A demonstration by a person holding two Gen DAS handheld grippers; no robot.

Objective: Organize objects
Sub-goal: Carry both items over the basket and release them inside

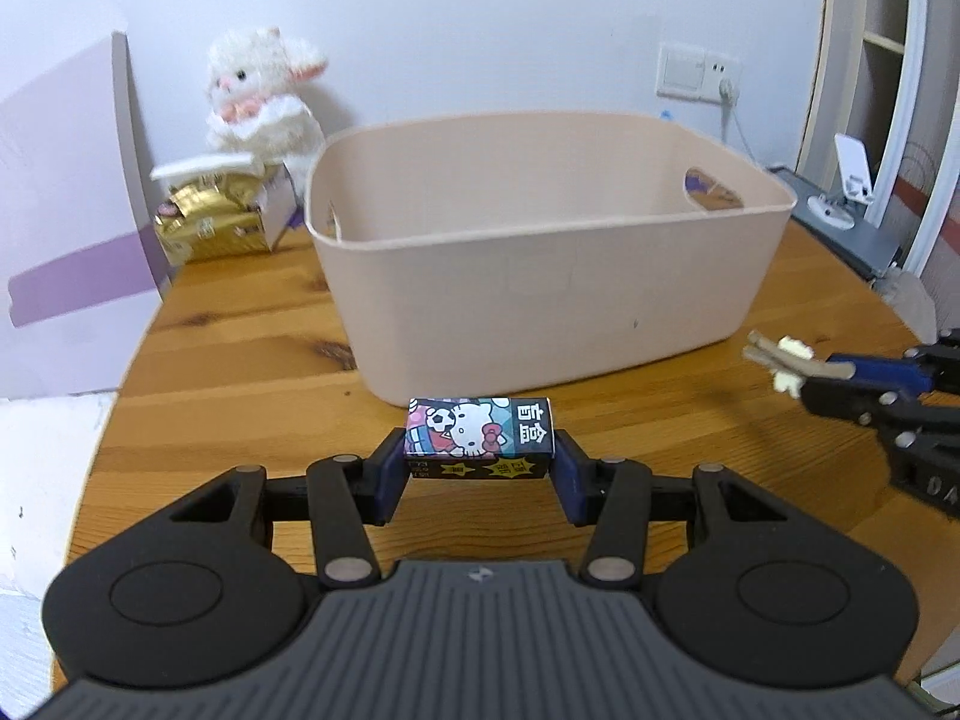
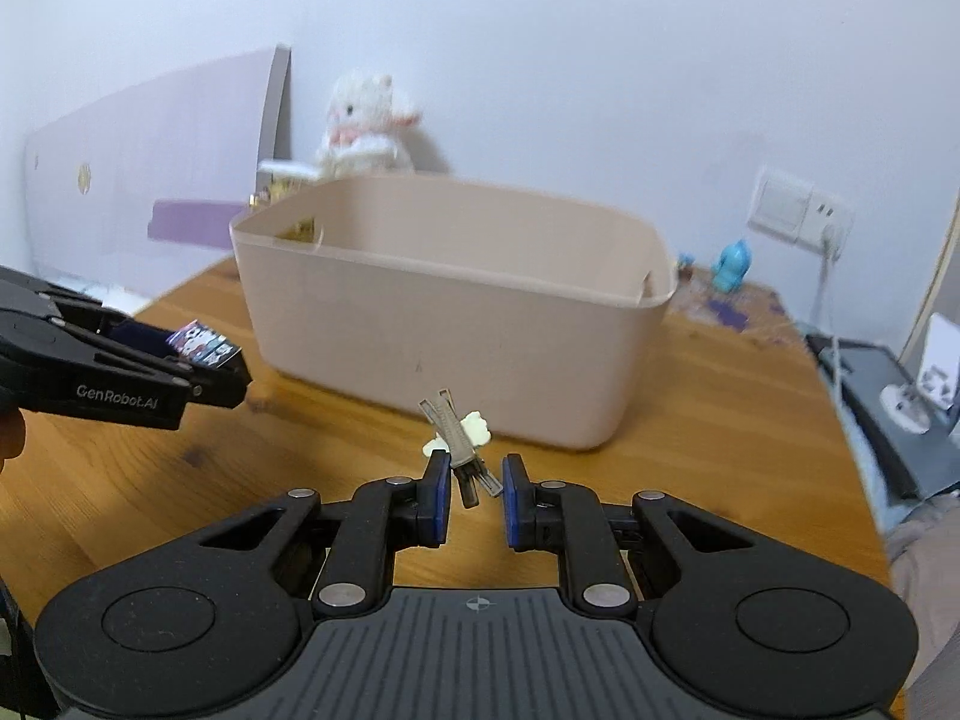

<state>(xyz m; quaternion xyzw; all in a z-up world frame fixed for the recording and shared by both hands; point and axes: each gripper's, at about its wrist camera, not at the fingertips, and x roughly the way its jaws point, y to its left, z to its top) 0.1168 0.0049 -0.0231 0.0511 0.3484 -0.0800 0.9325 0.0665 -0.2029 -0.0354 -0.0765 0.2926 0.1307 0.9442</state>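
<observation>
A: What is the left gripper (image 1: pixel 480 450) gripping?
B: Its jaws are clamping the ends of a small cartoon-printed box (image 1: pixel 478 436), with the beige bin (image 1: pixel 540 276) sitting just beyond them.
A: And the right gripper (image 2: pixel 475 483)?
B: A metal hair clip (image 2: pixel 457 435) is sticking out between its jaws; whether both pads are pressing it, nobody can tell.

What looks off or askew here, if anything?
The hair clip at the right claw sits crooked: it touches only the left pad, with a gap to the other, so the grip looks marginal. The left claw squarely holds the cartoon-cat box. The beige bin stands upright.
</observation>
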